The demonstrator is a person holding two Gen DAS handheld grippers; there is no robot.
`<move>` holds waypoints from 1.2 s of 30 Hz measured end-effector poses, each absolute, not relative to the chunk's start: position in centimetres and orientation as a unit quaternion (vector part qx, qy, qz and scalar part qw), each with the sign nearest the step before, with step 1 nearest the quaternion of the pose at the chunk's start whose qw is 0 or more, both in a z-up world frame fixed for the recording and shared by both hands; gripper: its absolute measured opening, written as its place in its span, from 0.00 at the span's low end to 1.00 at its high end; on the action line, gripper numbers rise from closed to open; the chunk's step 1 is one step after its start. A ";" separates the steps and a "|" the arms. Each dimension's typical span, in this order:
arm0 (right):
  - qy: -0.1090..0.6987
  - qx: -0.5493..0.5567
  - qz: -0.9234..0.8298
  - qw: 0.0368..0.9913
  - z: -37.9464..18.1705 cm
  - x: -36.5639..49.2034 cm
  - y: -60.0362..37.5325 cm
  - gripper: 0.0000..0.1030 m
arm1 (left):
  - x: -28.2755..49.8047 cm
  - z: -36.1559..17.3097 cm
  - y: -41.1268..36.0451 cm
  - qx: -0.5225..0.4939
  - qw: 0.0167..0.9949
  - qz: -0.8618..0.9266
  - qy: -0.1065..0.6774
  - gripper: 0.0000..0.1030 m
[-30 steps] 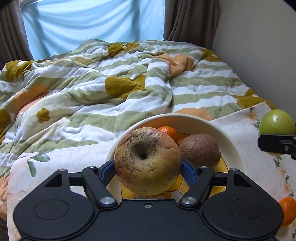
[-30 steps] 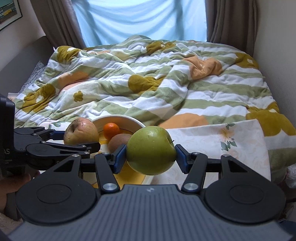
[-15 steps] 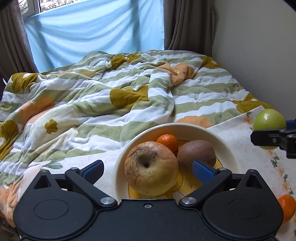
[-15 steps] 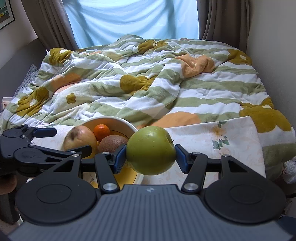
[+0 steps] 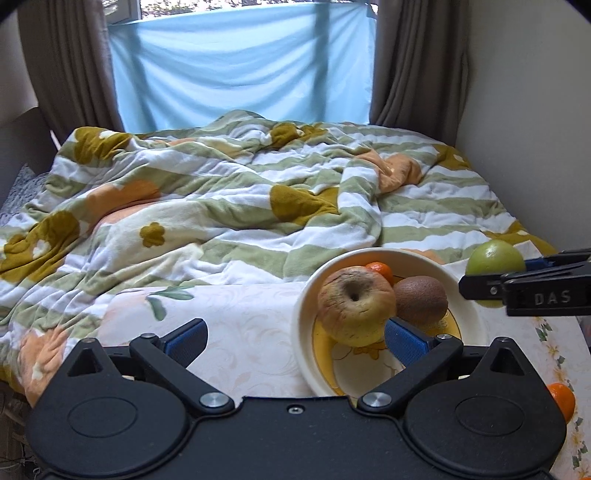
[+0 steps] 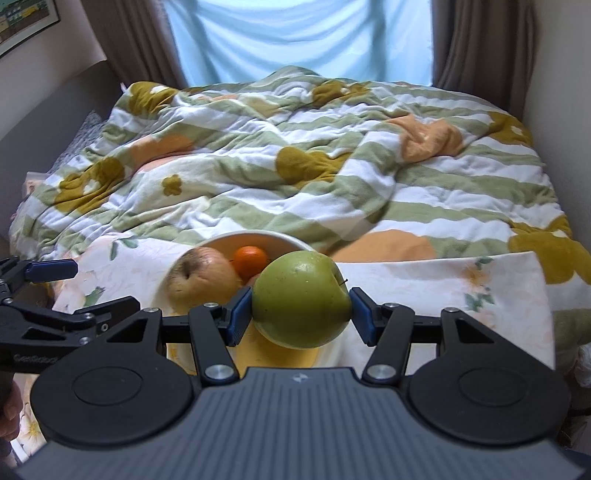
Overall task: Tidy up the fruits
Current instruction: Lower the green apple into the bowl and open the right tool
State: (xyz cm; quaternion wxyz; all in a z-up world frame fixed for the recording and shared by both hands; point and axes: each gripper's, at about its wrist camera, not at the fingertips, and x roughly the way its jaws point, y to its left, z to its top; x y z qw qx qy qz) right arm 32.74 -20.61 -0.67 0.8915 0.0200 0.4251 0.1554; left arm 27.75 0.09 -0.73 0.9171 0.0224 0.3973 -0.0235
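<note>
Just let go of the wrinkly apple (image 5: 356,309), now sitting in the bowl (image 5: 471,325). Left hand-held gripper (image 5: 295,338) spread wide, backed off. Right hand-held gripper (image 6: 301,310) clamping green apple (image 6: 301,300), probably next in.

Both my wrist cameras look along my tongs toward the bed (image 5: 258,206) and window, close over the shared bowl (image 5: 469,314) (image 6: 221,240).

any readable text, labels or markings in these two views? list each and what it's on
"DAS": raised letters on the side of the right gripper, seen in the left wrist view.
Embossed lettering on the left gripper body, lower left of the right wrist view: too blurred to read.
Framed picture on the wall: no legible text.
</note>
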 end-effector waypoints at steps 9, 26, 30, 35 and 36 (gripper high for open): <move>0.448 0.007 0.177 0.876 -3.3 32.2 -17.1 0.70 | 25.5 -1.0 1.9 0.011 0.915 0.001 0.402 1.00; 0.462 -0.030 0.158 0.872 -7.4 31.8 -15.3 0.70 | 23.6 -2.6 3.1 -0.002 0.910 0.002 0.414 1.00; 0.438 -0.032 0.154 0.885 -6.6 31.4 -15.3 0.86 | 23.5 -2.3 3.5 -0.007 0.909 0.004 0.416 1.00; 0.428 -0.003 0.143 0.892 -5.3 30.9 -16.3 1.00 | 23.1 -1.7 3.5 -0.010 0.910 0.001 0.414 1.00; 0.430 0.001 0.140 0.892 -5.1 30.8 -16.4 1.00 | 23.0 -1.5 3.5 -0.009 0.911 0.003 0.412 1.00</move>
